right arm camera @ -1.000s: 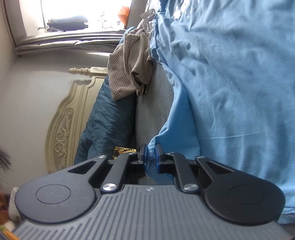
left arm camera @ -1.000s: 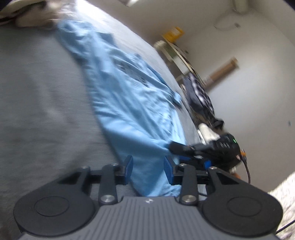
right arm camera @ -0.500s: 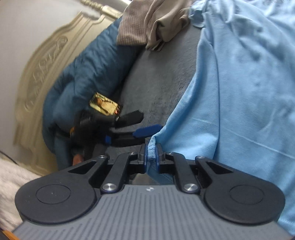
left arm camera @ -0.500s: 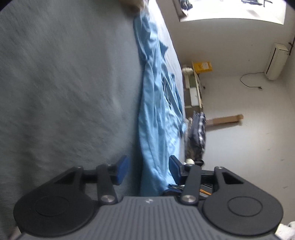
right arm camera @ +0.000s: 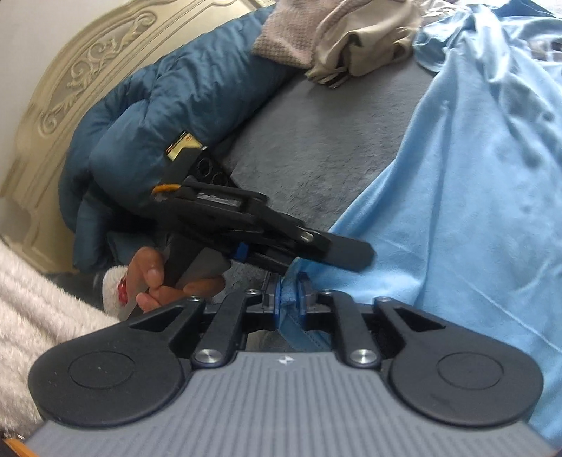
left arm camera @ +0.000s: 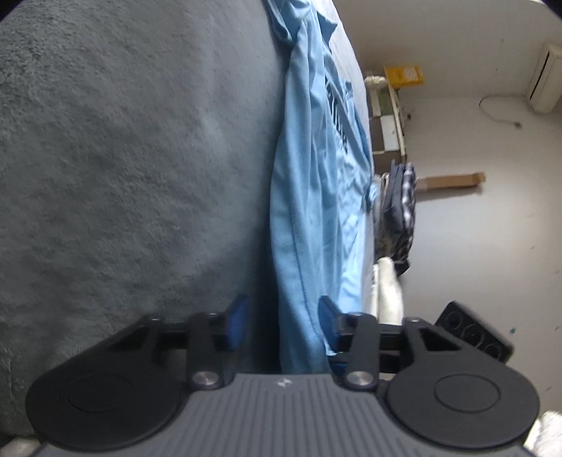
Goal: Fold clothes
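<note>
A light blue T-shirt (left arm camera: 316,182) with dark print lies stretched out on a grey fleece bed cover (left arm camera: 123,158). My left gripper (left arm camera: 282,318) is open, its blue pads on either side of the shirt's bottom hem without pinching it. In the right wrist view the same shirt (right arm camera: 463,182) fills the right side. My right gripper (right arm camera: 291,293) is shut on a bunched corner of the hem. The left gripper (right arm camera: 309,246), held by a hand (right arm camera: 158,281), shows there just beyond my right fingertips, over the hem edge.
A dark teal puffy quilt (right arm camera: 168,105) lies against a carved cream headboard (right arm camera: 70,81). Beige and checked clothes (right arm camera: 333,31) are piled at the far end of the bed. A white fluffy sleeve (right arm camera: 38,316) is at lower left. Dark clothes (left arm camera: 400,200) hang beyond the bed edge.
The left gripper has swung in close to the right one and now straddles the hem beside it. The right gripper has stayed shut on the shirt corner.
</note>
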`<state>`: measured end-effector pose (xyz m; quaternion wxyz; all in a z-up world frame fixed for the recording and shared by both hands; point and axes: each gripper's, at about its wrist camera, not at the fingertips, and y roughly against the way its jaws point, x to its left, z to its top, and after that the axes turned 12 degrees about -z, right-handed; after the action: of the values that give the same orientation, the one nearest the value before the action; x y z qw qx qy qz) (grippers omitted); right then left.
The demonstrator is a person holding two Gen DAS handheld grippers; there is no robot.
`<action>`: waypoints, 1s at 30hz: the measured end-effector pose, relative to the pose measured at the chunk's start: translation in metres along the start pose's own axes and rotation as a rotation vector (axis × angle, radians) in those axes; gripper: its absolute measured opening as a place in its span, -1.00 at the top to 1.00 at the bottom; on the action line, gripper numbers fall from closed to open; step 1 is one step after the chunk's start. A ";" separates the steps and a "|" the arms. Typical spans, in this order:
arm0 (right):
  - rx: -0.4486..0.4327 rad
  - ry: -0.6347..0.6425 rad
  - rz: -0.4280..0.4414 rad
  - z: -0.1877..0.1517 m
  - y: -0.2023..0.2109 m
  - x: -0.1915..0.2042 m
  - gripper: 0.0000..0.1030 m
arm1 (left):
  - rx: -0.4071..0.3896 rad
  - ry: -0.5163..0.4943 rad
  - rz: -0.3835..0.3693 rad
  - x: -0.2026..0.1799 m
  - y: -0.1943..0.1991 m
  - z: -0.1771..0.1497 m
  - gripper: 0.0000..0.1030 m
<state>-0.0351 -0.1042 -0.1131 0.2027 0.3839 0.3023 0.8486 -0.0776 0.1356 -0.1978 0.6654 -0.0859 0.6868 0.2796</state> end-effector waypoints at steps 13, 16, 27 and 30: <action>-0.322 -0.406 -0.343 -0.054 0.176 -0.100 0.41 | -0.038 0.015 0.068 0.010 0.028 -0.011 0.81; -0.404 -0.562 -0.494 -0.080 0.225 -0.132 0.40 | -0.058 0.008 0.112 0.008 0.035 -0.011 0.86; -0.355 -0.789 -0.548 -0.161 0.228 -0.184 0.48 | -0.081 -0.101 0.316 -0.017 0.042 -0.017 0.92; -0.325 -0.712 -0.582 -0.156 0.218 -0.174 0.90 | -0.082 -0.136 0.366 -0.025 0.040 -0.021 0.92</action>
<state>-0.0720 -0.4204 -0.1404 0.5797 0.5134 0.1727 0.6088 -0.1123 0.1519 -0.1642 0.6442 0.0325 0.6324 0.4290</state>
